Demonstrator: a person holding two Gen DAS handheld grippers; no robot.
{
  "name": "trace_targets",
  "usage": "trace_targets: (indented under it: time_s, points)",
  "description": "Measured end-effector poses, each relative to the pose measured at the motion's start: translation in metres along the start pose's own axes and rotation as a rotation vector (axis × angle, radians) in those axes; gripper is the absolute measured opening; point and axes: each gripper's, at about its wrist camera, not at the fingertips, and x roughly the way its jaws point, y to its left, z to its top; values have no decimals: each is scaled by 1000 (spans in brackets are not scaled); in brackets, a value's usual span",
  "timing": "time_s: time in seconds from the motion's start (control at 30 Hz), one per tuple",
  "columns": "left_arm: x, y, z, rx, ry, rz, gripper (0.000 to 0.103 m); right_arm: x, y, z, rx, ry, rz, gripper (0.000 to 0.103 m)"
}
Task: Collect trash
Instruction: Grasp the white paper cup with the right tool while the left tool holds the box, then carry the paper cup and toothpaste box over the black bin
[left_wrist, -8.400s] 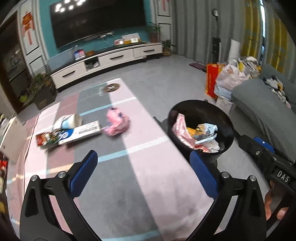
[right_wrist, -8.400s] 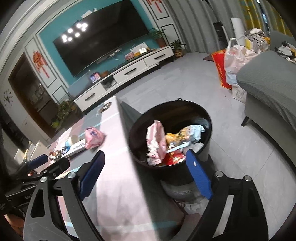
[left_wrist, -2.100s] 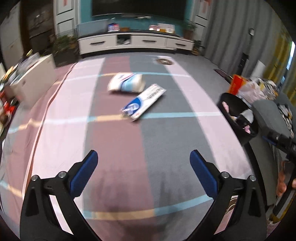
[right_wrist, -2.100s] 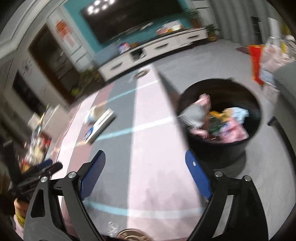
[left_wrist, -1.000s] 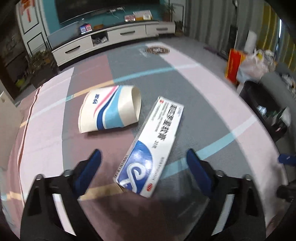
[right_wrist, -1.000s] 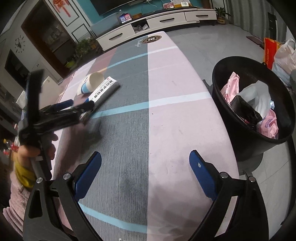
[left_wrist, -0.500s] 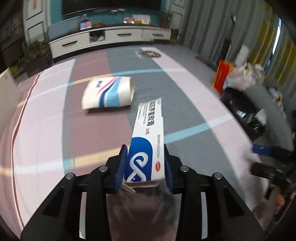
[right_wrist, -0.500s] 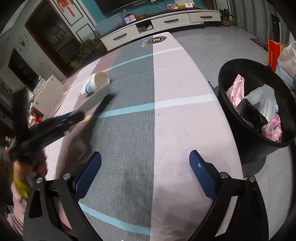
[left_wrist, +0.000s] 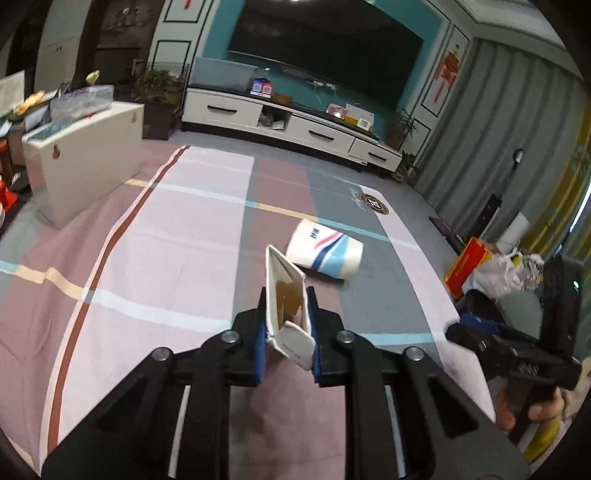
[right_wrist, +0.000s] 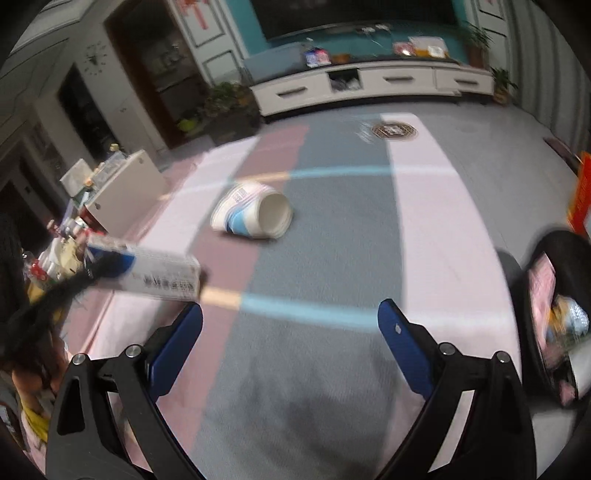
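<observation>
In the left wrist view my left gripper (left_wrist: 287, 332) is shut on a white and blue carton box (left_wrist: 284, 295). The box is held off the table on its narrow edge, with its open end flap facing the camera. A white paper cup (left_wrist: 325, 253) with blue and red stripes lies on its side on the striped tablecloth (left_wrist: 177, 236) just beyond. In the right wrist view my right gripper (right_wrist: 290, 332) is open and holds nothing. The cup (right_wrist: 251, 214) lies ahead of it, a little to the left. The held box (right_wrist: 159, 275) shows blurred at the left.
A black trash bin (right_wrist: 554, 314) with bags in it stands off the table's right edge. A white cabinet (left_wrist: 85, 177) stands to the left, a TV stand (left_wrist: 288, 122) at the back. An orange bag (left_wrist: 469, 266) sits on the floor. A hand (left_wrist: 535, 410) grips the right tool.
My left gripper closed on the box, lifted it from the cloth and rolled it onto its edge. My right gripper swung left, so the cup is now ahead and the bin at the right edge.
</observation>
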Motion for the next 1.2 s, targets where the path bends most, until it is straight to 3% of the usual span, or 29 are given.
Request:
trace_targets:
  time_s: [0.3, 0.5, 0.67, 0.73, 0.77, 0.93, 0.97, 1.2]
  points:
    - [-10, 25, 5, -94, -51, -26, 19, 75, 29, 58, -147, 3, -7, 94]
    - [-6, 37, 5, -126, -40, -14, 19, 127, 45, 84, -274, 71, -29, 94]
    - [-6, 37, 5, -122, -36, -13, 19, 152, 45, 89, -298, 140, -44, 94]
    - [-6, 36, 5, -121, -36, -13, 19, 156, 45, 88, -297, 159, -22, 88]
    - [-6, 36, 5, -122, -36, -15, 19, 156, 46, 85, -306, 163, -18, 74]
    - [-6, 36, 5, -125, -33, -27, 19, 144, 48, 74, -317, 137, 8, 58]
    - [-6, 35, 5, -126, -34, -33, 19, 140, 48, 73, -308, 124, 15, 50]
    - [-9, 27, 6, -103, -45, -59, 19, 88, 46, 50, -230, 34, 51, 50]
